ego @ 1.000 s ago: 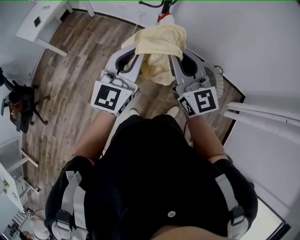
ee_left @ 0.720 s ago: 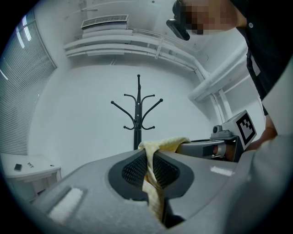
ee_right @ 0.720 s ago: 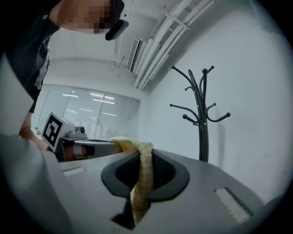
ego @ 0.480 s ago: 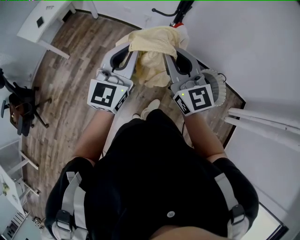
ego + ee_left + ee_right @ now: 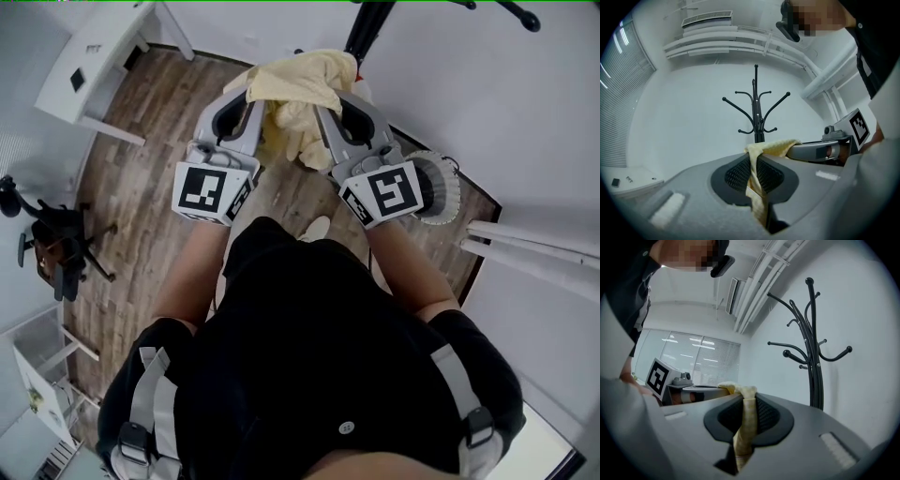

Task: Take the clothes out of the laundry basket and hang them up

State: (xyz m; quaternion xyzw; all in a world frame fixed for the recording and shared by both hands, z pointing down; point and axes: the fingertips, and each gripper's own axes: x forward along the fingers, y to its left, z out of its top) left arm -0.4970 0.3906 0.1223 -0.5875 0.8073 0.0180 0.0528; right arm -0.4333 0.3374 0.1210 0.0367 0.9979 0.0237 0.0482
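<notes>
Head view: left gripper [image 5: 249, 99] and right gripper [image 5: 327, 105], fingers clamped tight on the yellow garment [image 5: 300, 75].

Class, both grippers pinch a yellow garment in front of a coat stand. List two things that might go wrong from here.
1. The left gripper and right gripper each pinch only a thin fold of the yellow garment, so it may slip free.
2. The coat stand has slim hooks; the bunched garment could miss one or slide off.
</notes>
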